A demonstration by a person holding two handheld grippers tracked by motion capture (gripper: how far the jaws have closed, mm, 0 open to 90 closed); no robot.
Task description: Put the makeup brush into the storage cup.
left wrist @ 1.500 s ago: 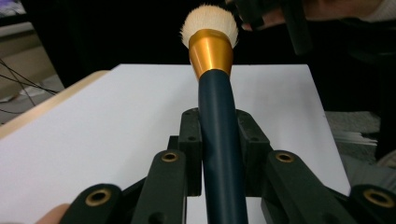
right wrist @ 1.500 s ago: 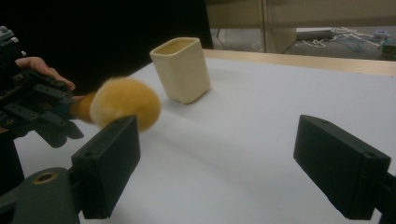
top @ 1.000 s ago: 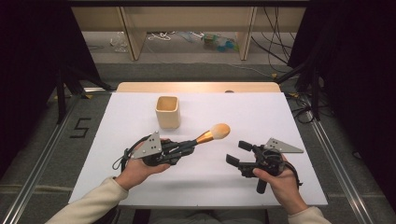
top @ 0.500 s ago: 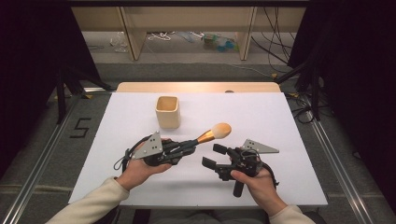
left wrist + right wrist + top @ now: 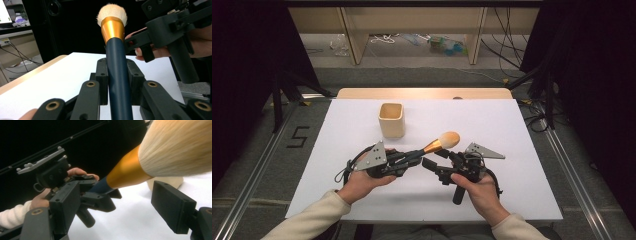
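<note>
A makeup brush point(image 5: 432, 147) was held clamped by its dark blue handle between the jaws of the left tool point(image 5: 404, 161), lifted clear of the white bench point(image 5: 522, 125), with its gold ferrule and pale bristle head pointing up and toward the right side. In the left gripper view the handle point(image 5: 117, 82) was seen running straight up between the two jaws, gripped on both sides. The right tool point(image 5: 438, 161) was brought in just beside the brush, its jaws spread apart; in the right gripper view the bristle head point(image 5: 180, 147) was seen above and between the parted jaws, with nothing yet pinched. The work was judged to be a hand-over or a placing of the brush into the cream square cup point(image 5: 391, 120), which stood upright and apart from the brush, farther back on the bench; whether anything lay inside it could not be told. The pick-up was judged done; the transfer and the drop into the cup were judged left. The left hand point(image 5: 362, 182) was held low with the forearm angled in from the bottom left, and the right hand point(image 5: 477, 187) was wrapped around its grip, aimed leftward at the brush.
</note>
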